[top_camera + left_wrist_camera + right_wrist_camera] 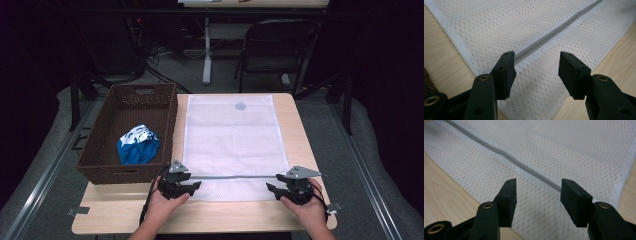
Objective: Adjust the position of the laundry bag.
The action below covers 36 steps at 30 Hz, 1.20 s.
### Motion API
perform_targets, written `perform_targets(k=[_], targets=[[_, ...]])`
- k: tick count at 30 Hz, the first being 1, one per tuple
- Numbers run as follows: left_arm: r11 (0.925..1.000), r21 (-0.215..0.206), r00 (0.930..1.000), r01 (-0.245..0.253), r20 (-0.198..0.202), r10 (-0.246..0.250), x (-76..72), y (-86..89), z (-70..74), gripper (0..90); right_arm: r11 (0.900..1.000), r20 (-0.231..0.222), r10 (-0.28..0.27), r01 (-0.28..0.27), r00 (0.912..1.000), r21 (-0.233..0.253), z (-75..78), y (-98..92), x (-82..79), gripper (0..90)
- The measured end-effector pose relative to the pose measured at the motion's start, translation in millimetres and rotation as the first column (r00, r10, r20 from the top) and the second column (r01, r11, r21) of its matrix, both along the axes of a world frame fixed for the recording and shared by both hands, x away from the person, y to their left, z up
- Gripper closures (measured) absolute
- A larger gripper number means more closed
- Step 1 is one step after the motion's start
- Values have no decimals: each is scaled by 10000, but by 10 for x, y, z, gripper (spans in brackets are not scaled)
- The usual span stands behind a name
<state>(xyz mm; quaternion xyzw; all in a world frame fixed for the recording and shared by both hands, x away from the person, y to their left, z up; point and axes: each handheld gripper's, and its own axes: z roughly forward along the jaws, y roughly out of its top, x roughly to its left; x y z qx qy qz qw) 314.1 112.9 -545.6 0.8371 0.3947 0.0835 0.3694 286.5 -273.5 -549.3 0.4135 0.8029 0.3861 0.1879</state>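
My left gripper sits with its jaws spread wide and empty over the near left corner of the flat white mesh laundry bag, whose grey zipper runs off ahead of its jaws. My right gripper gapes just as wide at the bag's near right corner. Beyond my left gripper stands the brown woven basket holding a blue and white cloth.

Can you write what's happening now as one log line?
left gripper: open, at zipper | right gripper: open, at zipper | mesh bag: flat
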Motion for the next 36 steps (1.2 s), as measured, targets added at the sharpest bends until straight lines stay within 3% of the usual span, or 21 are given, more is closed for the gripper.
perform_targets(k=[4, 7, 15, 18, 23, 29, 33, 36], targets=[[9999, -57, 9999, -120, -8, 120, 11, -15, -16, 468, 10000, -26, 43, -43, 10000, -27, -6, 15, 13, 465], [9999, 137, 10000, -79, -19, 80, 49, -20, -35, 464, 10000, -58, 39, -39, 10000, -37, -16, 30, 27, 465], [9984, 203, 9986, -522, 18, 522, 163, -70, 6, 406, 9998, -109, -97, 95, 9999, -168, -9, 5, 128, 449], [9969, 508, 9981, -608, -81, 613, 248, -126, 37, 369, 9994, -215, -248, 243, 9995, -259, 30, -23, 215, 444], [9958, 399, 9965, -822, -143, 828, 378, -203, 80, 367, 9982, -227, -384, 373, 9990, -459, 80, -28, 327, 432], [9929, 651, 9950, -996, -36, 1001, 621, -338, 94, 368, 9958, -212, -740, 728, 9970, -563, 90, -87, 562, 429], [9915, 565, 9926, -1176, -247, 1191, 772, -392, 10, 368, 9931, -423, -962, 931, 9945, -710, 35, -132, 736, 430], [9898, 489, 9882, -1336, -697, 1368, 868, -405, -118, 369, 9930, -603, -991, 948, 9932, -710, -48, -160, 878, 433]])
